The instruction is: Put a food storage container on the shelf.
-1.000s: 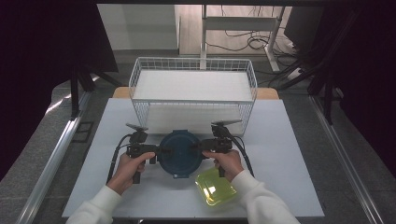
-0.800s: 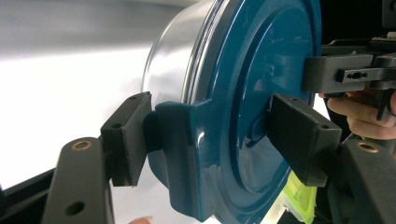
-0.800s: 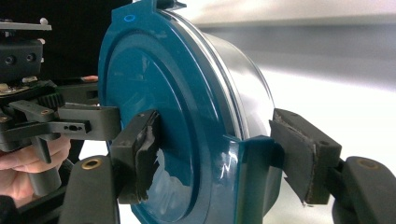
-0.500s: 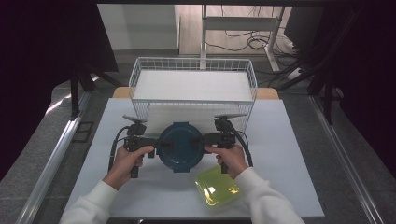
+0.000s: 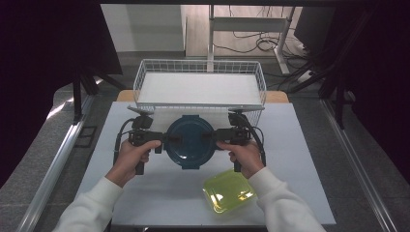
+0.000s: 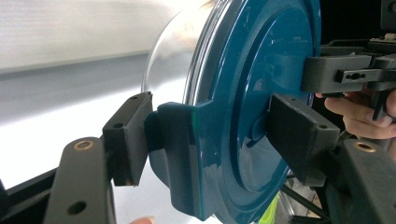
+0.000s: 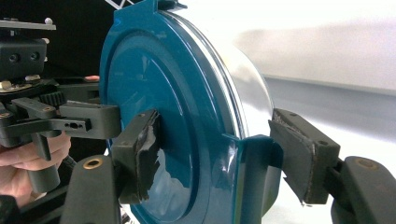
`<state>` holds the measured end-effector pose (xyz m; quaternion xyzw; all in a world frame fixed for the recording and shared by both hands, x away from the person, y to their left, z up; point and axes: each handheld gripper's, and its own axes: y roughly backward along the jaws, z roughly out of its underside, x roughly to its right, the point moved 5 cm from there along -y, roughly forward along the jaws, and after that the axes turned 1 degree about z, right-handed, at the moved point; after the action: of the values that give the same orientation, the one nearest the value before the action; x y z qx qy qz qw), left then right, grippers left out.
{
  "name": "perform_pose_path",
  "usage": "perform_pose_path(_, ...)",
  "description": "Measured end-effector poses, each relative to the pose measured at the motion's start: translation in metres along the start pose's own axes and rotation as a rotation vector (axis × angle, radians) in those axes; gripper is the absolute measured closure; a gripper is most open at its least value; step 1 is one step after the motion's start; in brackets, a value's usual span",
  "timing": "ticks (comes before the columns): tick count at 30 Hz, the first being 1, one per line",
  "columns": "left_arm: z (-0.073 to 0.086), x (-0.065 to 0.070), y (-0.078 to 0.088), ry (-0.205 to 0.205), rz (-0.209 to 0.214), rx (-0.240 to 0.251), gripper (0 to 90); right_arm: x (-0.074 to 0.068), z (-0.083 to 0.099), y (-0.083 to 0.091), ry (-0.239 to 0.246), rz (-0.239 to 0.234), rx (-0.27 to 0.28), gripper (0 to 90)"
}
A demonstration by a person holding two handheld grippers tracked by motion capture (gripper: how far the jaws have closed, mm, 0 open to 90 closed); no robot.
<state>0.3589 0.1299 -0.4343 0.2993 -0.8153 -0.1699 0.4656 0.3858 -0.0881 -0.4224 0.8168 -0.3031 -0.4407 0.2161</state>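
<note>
The round container's teal lid (image 6: 252,93) looks like glossy, smooth plastic, its bowl (image 6: 173,56) clear and shiny. The jaw pads (image 7: 144,154) are matt black, 1 ragged-edged. The white basket (image 5: 200,67) is wire; the yellow-green lid (image 5: 229,191) is translucent plastic.

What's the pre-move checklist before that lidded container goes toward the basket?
1. Left gripper jaws clamp the blue-lidded container at its side latch: ok.
2. Right gripper jaws clamp the opposite latch: ok.
3. Lid seated on the clear bowl: ok, no gap seen.
4. Container level between both hands: ok.
5. Wire basket has room inside: ok.
6. Container high enough to clear the basket rim: cannot tell.
7. Yellow lid out of the path: ok.
</note>
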Motion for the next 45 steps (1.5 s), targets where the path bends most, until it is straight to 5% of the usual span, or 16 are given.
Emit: perform_pose_path(45, -0.062, 0.052, 0.036, -0.088, 0.004, 0.078, 33.8, -0.037, -0.060, 0.054, 0.079, -0.008, 0.079, 35.6)
